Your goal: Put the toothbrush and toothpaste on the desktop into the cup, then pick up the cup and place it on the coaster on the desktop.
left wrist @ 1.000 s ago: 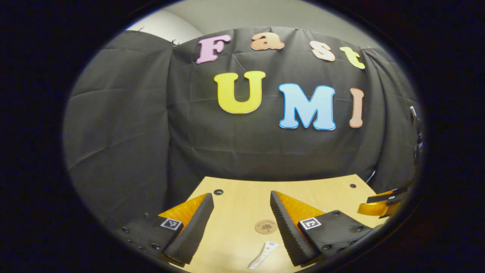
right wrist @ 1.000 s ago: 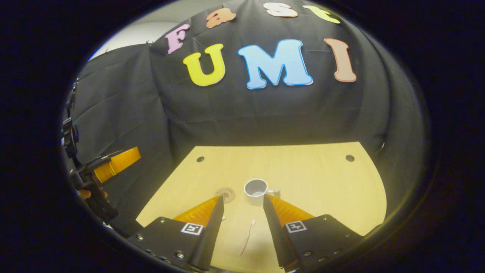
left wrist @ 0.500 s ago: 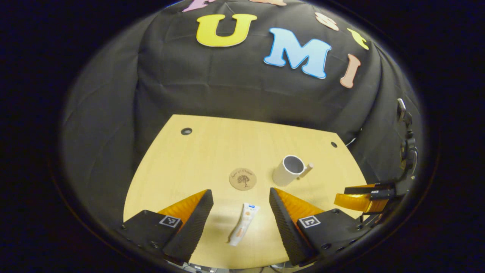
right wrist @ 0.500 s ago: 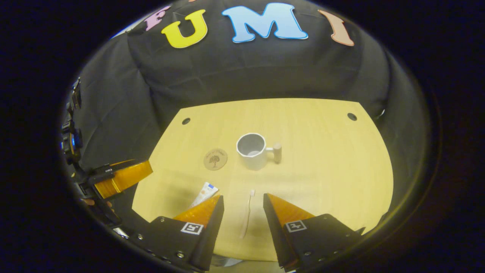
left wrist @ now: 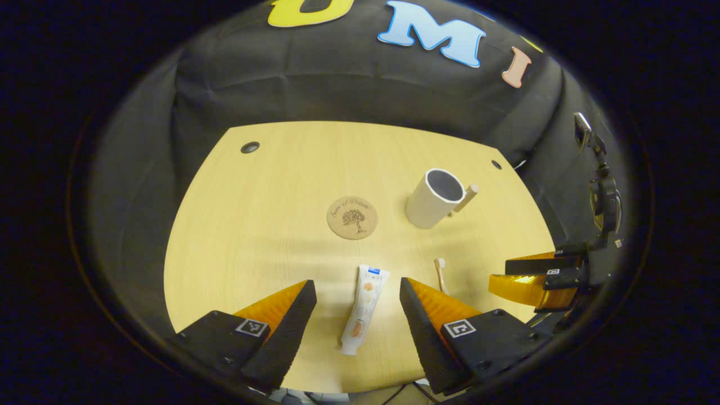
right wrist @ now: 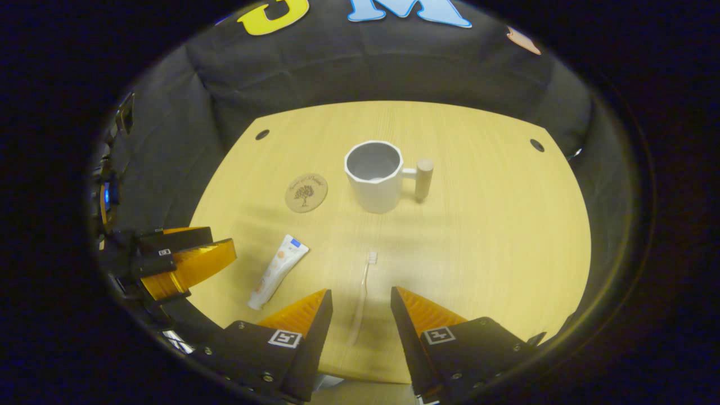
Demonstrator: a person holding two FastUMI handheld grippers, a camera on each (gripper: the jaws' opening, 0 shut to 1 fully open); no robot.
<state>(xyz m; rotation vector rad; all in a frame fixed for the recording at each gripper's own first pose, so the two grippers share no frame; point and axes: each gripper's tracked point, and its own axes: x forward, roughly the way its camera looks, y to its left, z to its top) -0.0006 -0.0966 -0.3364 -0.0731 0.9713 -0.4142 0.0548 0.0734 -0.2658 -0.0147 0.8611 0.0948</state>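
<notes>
A white toothpaste tube [left wrist: 363, 308] [right wrist: 278, 271] lies on the wooden desktop [left wrist: 253, 225] [right wrist: 495, 225], between the fingers of my open left gripper [left wrist: 354, 292], which hovers above it. A pale toothbrush [right wrist: 361, 295] [left wrist: 439, 274] lies beside the tube, in line with the gap of my open right gripper [right wrist: 360, 304]. The white cup [right wrist: 376, 174] [left wrist: 434, 197] with a wooden handle stands upright farther back. A round cork coaster [right wrist: 306, 192] [left wrist: 352, 217] lies to the cup's left. The other gripper shows at each view's edge [left wrist: 534, 278] [right wrist: 180, 261].
Black cloth walls close the booth behind and at both sides. Small dark holes [left wrist: 250, 147] [right wrist: 536, 145] mark the desktop's far corners. The near table edge runs just under both grippers.
Both views have tipped downward over the second. The desktop, cup, coaster, tube and toothbrush have come more fully into sight. Both grippers have stayed open.
</notes>
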